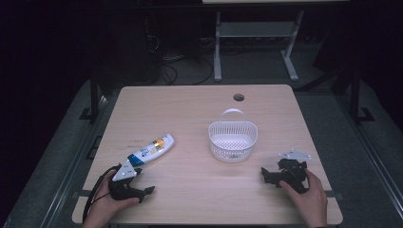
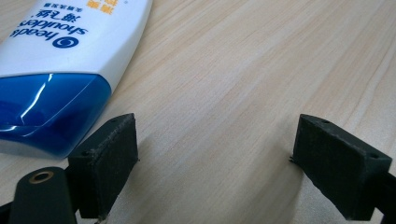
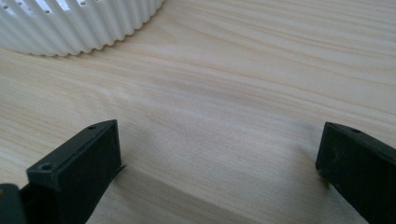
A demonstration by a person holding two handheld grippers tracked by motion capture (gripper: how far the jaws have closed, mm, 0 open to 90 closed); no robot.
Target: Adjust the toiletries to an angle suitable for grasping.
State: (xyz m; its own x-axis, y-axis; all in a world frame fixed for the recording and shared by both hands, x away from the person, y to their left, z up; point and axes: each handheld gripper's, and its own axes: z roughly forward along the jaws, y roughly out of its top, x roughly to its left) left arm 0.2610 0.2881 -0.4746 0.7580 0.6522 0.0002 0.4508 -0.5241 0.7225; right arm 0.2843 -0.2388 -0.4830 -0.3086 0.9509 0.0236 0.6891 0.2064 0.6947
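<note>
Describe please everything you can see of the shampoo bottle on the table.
The shampoo bottle is white, plastic by its look, with a glossy blue cap and a label in blue and orange print. It lies flat on the wooden table, on its left half, slanted, with the cap end toward the person. The left tool stands open just beside the cap; whether one finger touches it cannot be told. Nothing else touches the bottle.

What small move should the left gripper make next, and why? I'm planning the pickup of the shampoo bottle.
Probably shift the left gripper sideways toward the white plastic shampoo bottle with the blue cap. Its jaws stand open over bare wooden table, and the bottle lies flat just outside one jaw, not between them. The white perforated plastic basket stands empty farther off.
</note>
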